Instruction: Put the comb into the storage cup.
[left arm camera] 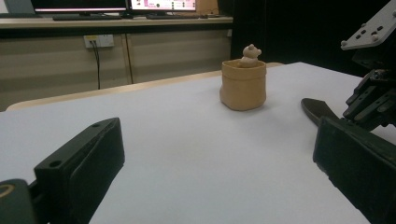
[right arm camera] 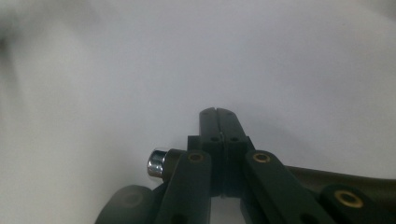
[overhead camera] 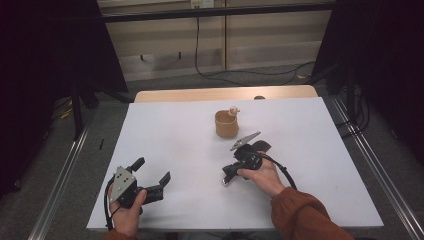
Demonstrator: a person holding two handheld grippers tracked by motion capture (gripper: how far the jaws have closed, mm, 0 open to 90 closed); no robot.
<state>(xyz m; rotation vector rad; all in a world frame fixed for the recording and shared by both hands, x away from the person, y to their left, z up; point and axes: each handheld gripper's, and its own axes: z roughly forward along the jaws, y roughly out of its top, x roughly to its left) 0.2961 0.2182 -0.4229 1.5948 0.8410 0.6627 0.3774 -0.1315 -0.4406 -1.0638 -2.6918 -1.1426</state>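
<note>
Left gripper: the left gripper (overhead camera: 152,176) rests low at the near left of the worktop (overhead camera: 165,150), held in the person's left hand (overhead camera: 127,210); its jaws stand wide apart with nothing between them, and in its own view they frame bare white surface.
Cup: a tan, soft-looking cup (overhead camera: 226,124) stands upright toward the far middle of the worktop, well apart from the left gripper and near the right one.
Figure: a small pale figure (left arm camera: 251,53), bear-like, pokes above the cup's rim, seemingly sitting inside it.
Right gripper: the right gripper (right arm camera: 218,113) lies in the person's right hand (overhead camera: 265,177), just nearer than the cup, jaws pressed together on nothing, tips against or just over the white surface.
Step in hand: judged a pause before any reach; neither gripper touches the cup or figure.
Next move: probably one gripper must rise and go to the cup; the right would first need its jaws parted, and a steadying hold on the cup seems wise if the figure is to come out.
Surface: white, matte, a wooden edge showing at the far side.
Room: grey floor, dark curtains at both sides, a cable along the far wall, monitors on a bench beyond.
</note>
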